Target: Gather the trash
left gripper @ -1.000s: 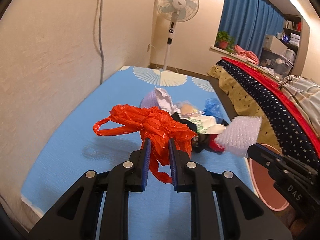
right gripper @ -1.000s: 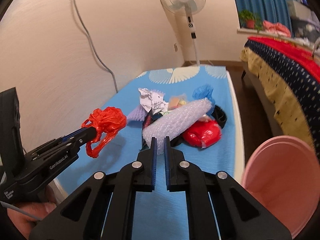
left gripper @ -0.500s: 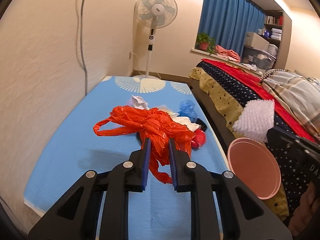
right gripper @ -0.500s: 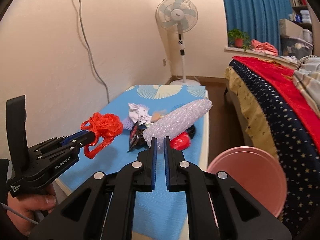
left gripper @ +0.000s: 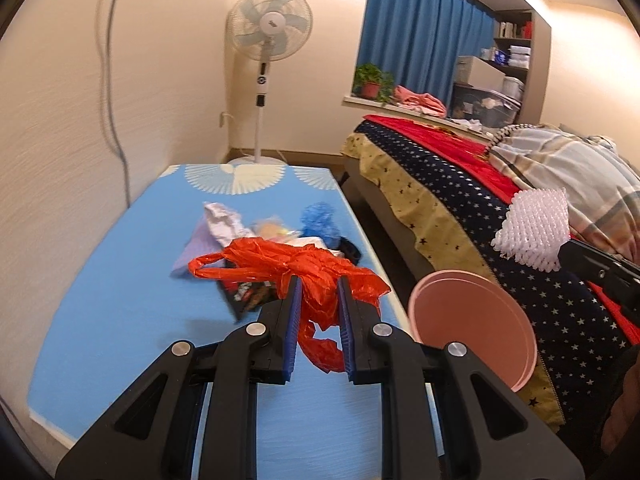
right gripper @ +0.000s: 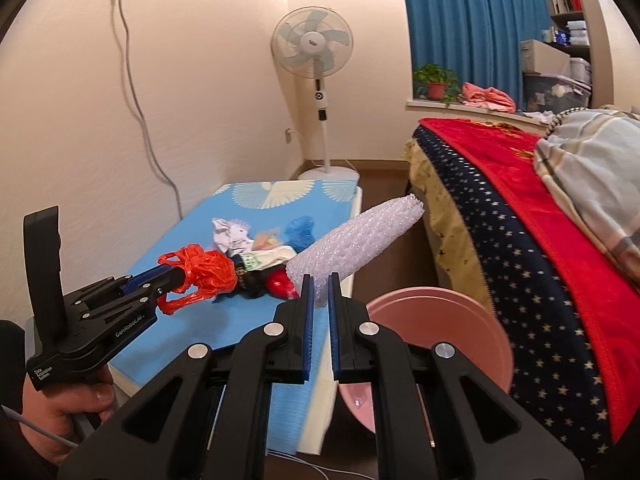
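Note:
My left gripper [left gripper: 318,286] is shut on a crumpled red plastic bag [left gripper: 304,268] and holds it above the blue mat [left gripper: 120,280]; it also shows in the right wrist view [right gripper: 176,276] with the bag [right gripper: 204,270]. My right gripper [right gripper: 319,280] is shut on a roll of white bubble wrap [right gripper: 356,240], held in the air above the gap between mat and bed, over the pink bin [right gripper: 440,320]. The wrap [left gripper: 534,230] and bin [left gripper: 472,324] also show in the left wrist view. A pile of trash [right gripper: 260,248] lies on the mat.
A bed with a starred blanket and red cover [right gripper: 520,216] stands to the right. A standing fan [right gripper: 316,64] is at the far wall, by a blue curtain [right gripper: 468,28] and a potted plant [right gripper: 436,84]. A cable [right gripper: 140,112] hangs down the left wall.
Both grippers have pulled back from the pile and risen, each still holding its item. The right one has swung the bubble wrap rightward over the pink bin.

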A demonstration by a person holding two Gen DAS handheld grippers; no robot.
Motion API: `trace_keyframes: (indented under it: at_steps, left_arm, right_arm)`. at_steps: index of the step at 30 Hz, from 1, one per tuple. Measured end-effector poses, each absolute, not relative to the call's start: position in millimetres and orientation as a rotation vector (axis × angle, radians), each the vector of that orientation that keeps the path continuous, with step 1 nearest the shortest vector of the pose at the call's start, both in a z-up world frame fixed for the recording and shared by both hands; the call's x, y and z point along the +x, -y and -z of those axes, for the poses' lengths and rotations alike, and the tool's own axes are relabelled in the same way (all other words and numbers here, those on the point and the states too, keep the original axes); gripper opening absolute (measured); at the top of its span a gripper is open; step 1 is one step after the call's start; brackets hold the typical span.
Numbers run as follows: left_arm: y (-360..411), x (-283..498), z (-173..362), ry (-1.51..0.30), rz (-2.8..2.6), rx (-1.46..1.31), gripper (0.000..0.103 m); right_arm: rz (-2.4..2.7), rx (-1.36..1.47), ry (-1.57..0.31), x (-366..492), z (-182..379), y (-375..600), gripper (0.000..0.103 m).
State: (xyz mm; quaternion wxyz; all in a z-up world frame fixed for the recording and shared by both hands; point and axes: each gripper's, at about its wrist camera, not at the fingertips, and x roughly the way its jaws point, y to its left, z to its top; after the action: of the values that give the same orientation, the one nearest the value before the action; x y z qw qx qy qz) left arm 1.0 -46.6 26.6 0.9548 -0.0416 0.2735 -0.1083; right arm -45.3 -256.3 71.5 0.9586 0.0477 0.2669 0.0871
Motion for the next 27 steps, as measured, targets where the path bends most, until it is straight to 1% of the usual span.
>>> trace_keyframes:
  at_steps: [9, 16, 27]
  left_arm:
    - [91, 7, -24, -0.554, 0.323, -0.064, 0.016]
    - [118, 15, -14, -0.562, 0.392, -0.053, 0.016]
    - [162, 28, 4, -0.589, 0.497, -0.023, 0.016]
  right_arm:
    - [-0.077, 0.111, -0.571, -52, -71, 291, 0.008]
    - [0.017, 0.135, -0.597, -46, -58, 318, 0.008]
    - [0.106, 0.149, -0.618, -31, -43, 332, 0.008]
